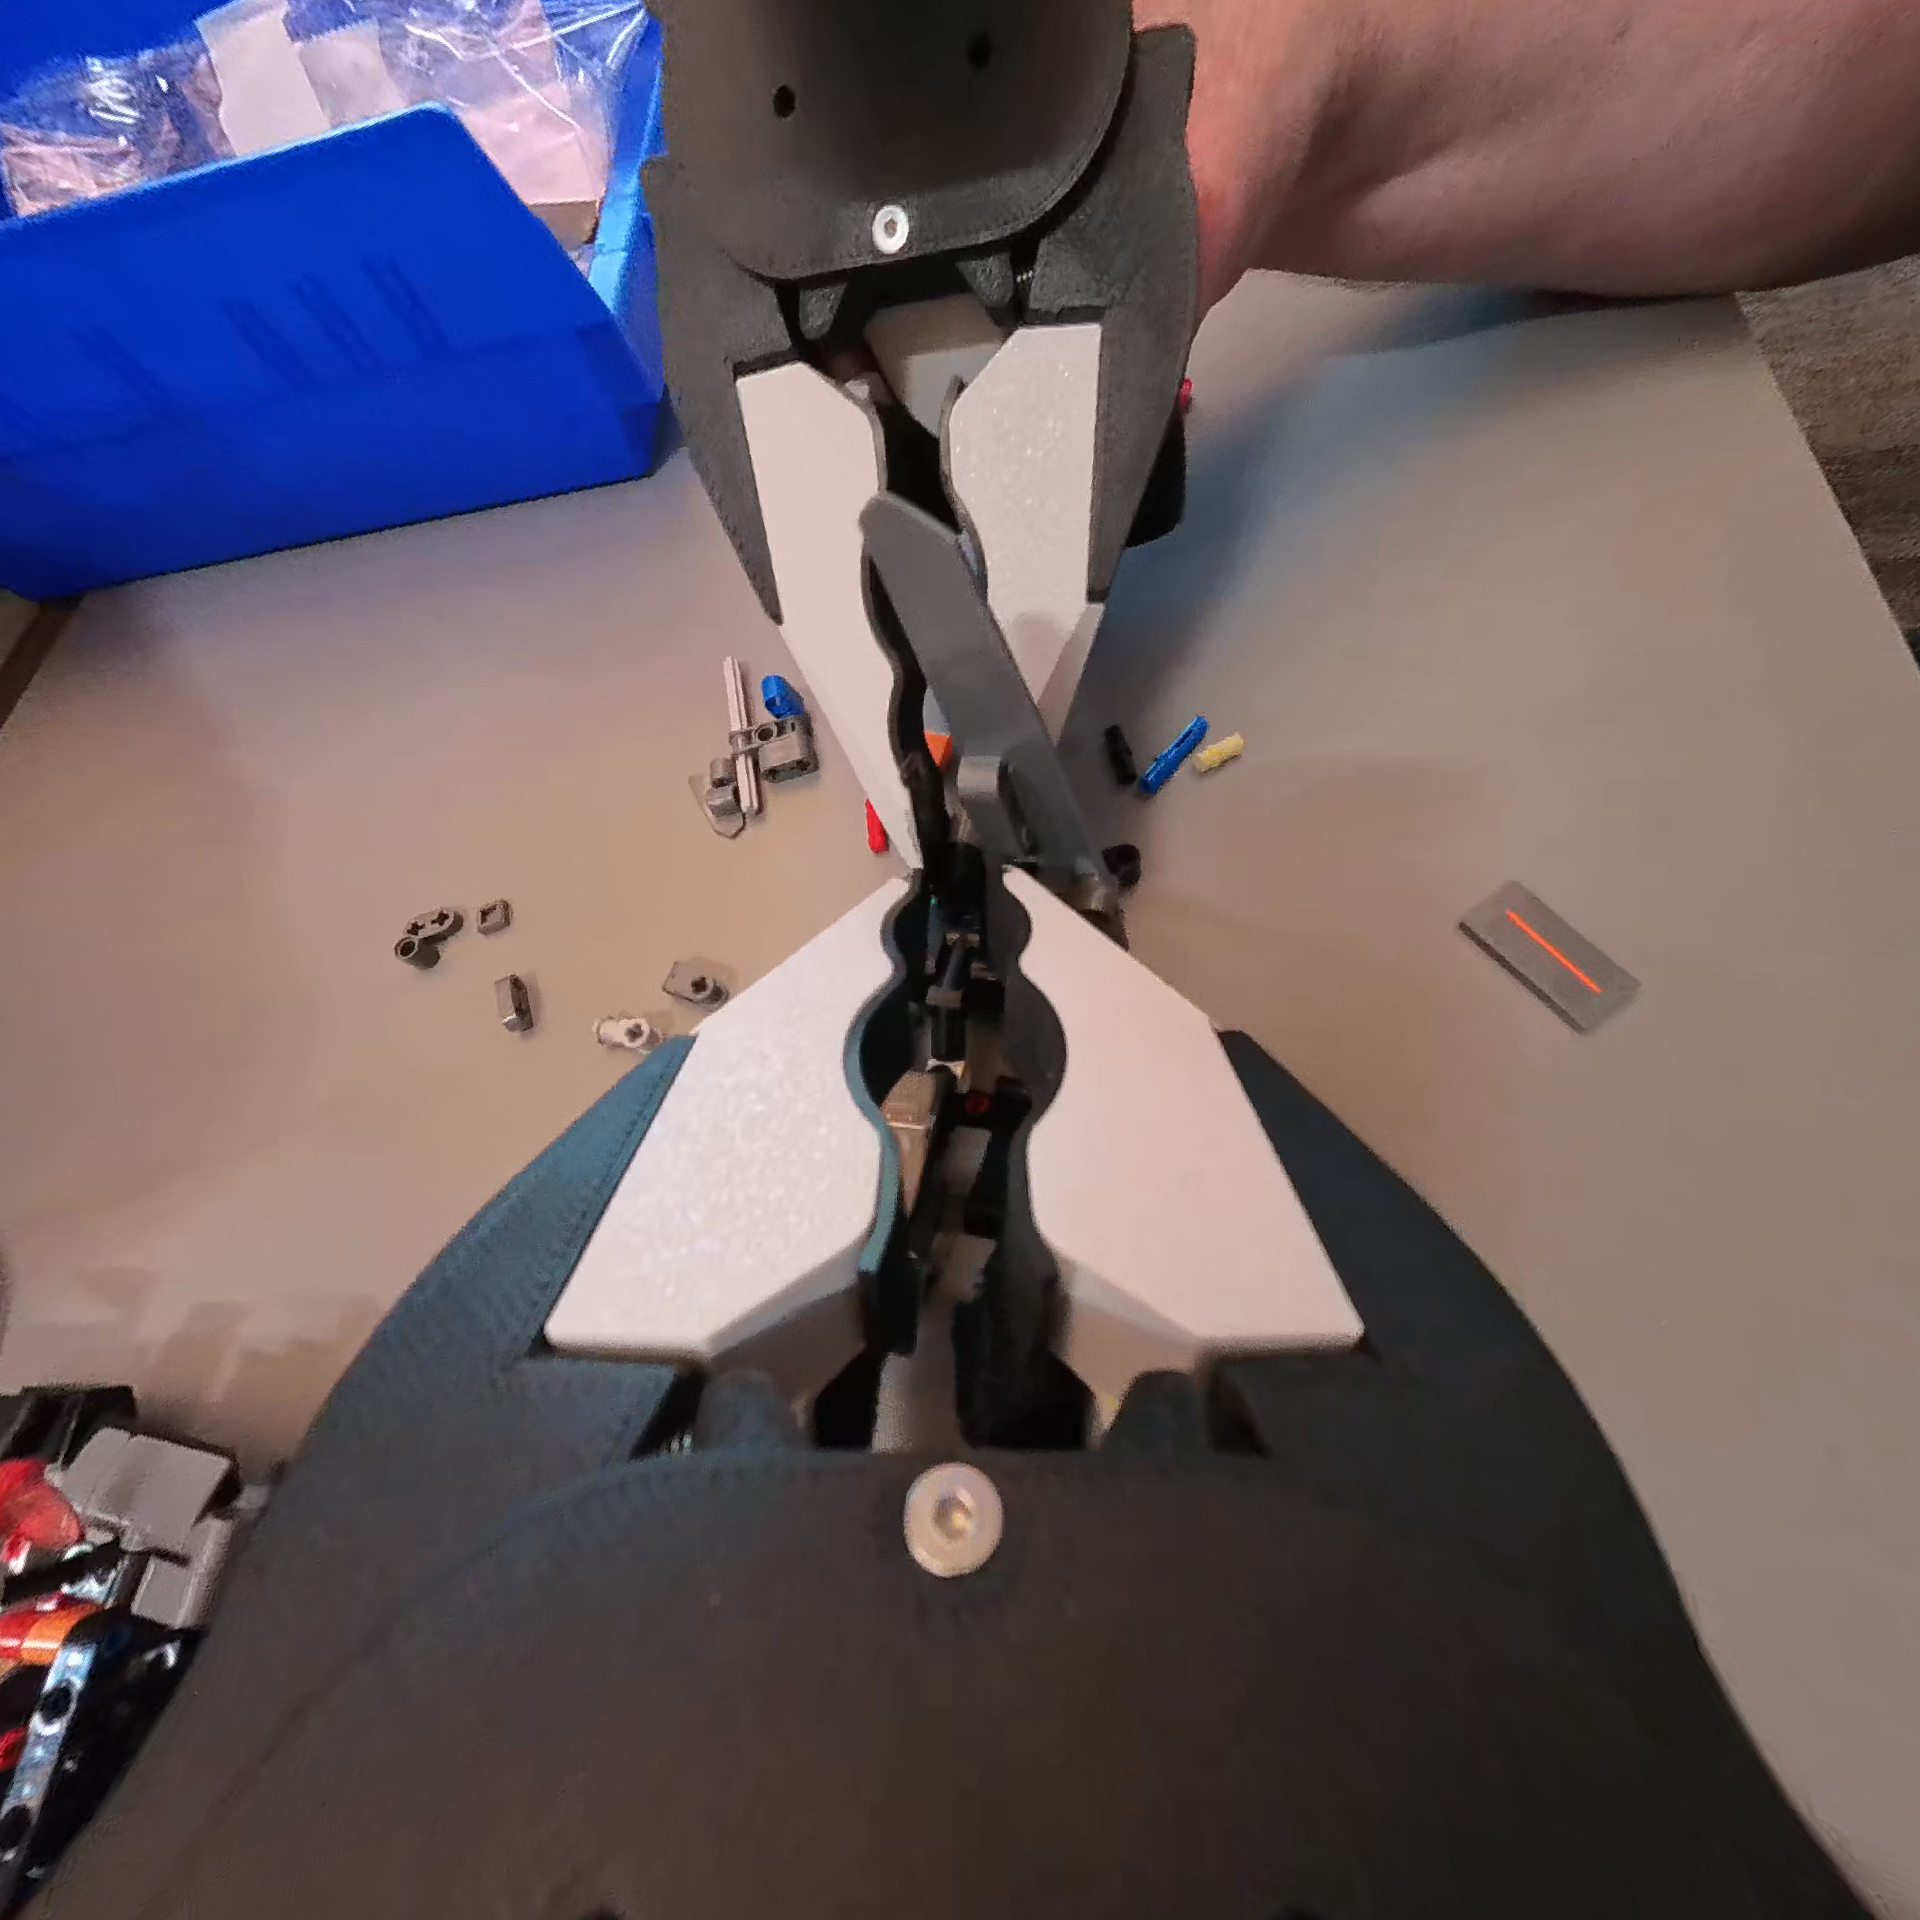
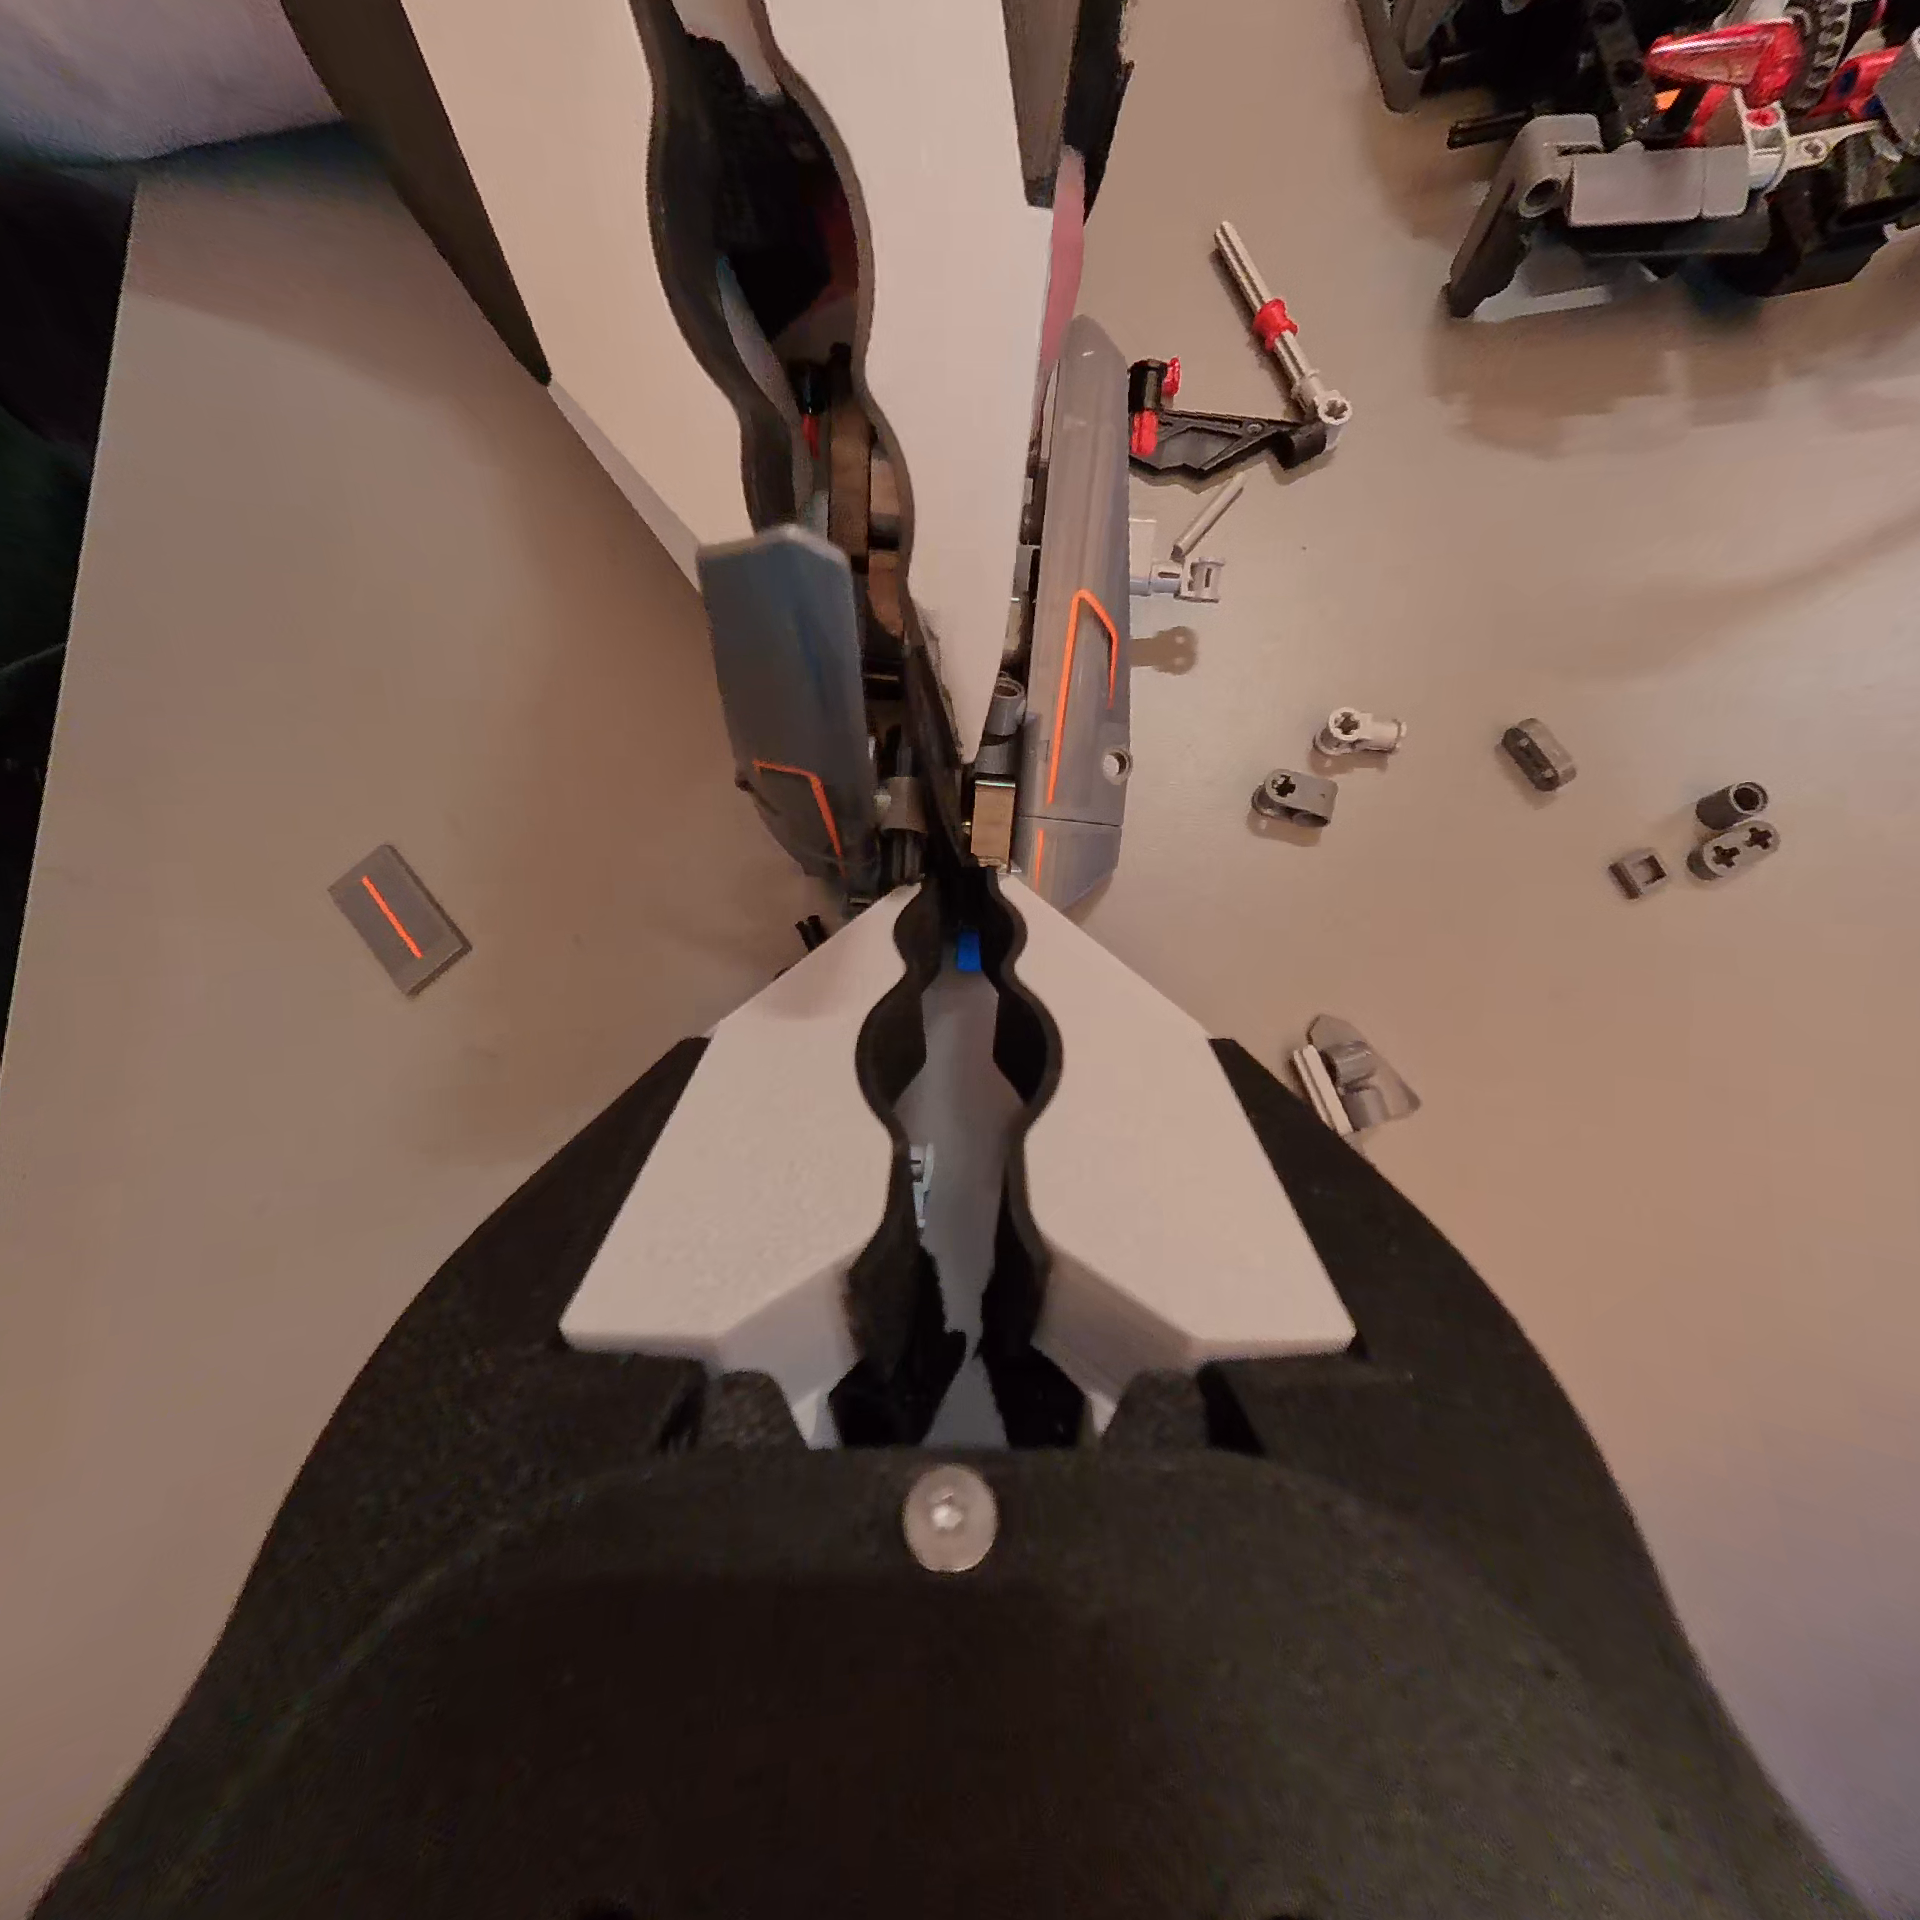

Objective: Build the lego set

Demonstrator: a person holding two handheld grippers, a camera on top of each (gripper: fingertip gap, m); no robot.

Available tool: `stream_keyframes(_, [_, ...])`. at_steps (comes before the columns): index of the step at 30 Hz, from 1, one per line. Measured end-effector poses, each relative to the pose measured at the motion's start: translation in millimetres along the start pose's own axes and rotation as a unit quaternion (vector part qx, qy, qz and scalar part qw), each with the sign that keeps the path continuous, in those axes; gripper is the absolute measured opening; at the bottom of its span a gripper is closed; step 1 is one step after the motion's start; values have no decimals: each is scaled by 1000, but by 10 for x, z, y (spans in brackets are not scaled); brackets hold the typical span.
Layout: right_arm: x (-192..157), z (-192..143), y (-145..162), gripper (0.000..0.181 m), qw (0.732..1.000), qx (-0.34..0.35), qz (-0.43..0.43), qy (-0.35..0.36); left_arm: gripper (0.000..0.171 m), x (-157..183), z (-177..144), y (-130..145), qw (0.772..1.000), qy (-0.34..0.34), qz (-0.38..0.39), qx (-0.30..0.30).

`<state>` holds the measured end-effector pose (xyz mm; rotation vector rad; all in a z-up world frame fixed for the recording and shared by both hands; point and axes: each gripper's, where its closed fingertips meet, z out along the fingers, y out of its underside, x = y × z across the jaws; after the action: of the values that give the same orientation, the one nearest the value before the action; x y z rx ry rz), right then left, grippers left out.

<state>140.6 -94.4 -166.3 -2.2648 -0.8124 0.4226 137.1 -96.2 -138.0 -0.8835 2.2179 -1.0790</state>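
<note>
My left gripper [image 1: 961,896] is shut on a lego sub-assembly [image 1: 951,1101] of black and grey parts, held above the table. In the right wrist view the sub-assembly's grey panels with orange lines [image 2: 1081,644] stand out on both sides of the left gripper [image 2: 951,790]. My right gripper [image 2: 961,902] faces it tip to tip, with jaws nearly closed on a small blue piece [image 2: 968,951] at the sub-assembly's end. In the left wrist view the right gripper [image 1: 940,831] comes down from above, its tips partly hidden behind a grey panel [image 1: 966,665].
A blue bin [image 1: 260,343] stands at the far left. The partly built model [image 2: 1662,135] sits at the table's corner. Loose parts lie around: small grey connectors [image 2: 1725,831], an axle with a red bush [image 2: 1273,312], a grey tile with an orange line [image 2: 400,920], and blue and yellow pins [image 1: 1174,753]. Left and right tips are no more than a few centimetres apart.
</note>
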Motion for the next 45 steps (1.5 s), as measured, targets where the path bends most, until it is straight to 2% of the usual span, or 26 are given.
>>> stream_keyframes(4, [-6, 7, -4, 5, 1000, -3, 0, 1, 7, 7, -2, -6, 1000, -10, 26, -14])
stream_keyframes(11, [-10, 13, -7, 5, 1000, -5, 0, 1, 8, 3, -7, 1, 994, -28, 72, -75])
stream_keyframes(23, [-8, 18, -12, 5, 1000, -2, -2, 4, 8, -1, -9, 4, 978, -19, 121, -167])
stream_keyframes(28, [-6, 11, -16, 5, 1000, 5, 3, 0, 9, -5, -17, 20, 984, -14, 89, -153])
stream_keyframes(39, [33, -113, -49, 5, 1000, 21, 3, 8, 26, -45, -145, 37, 992, -10, 39, -116])
stream_keyframes(42, [78, -210, -66, 5, 999, 30, 4, 20, 25, -151, -277, -94, 996, -18, 23, -88])
stream_keyframes(45, [91, -313, -121, 5, 998, 47, 0, 28, 27, -156, -369, -435, 1000, 2, 2, -24])
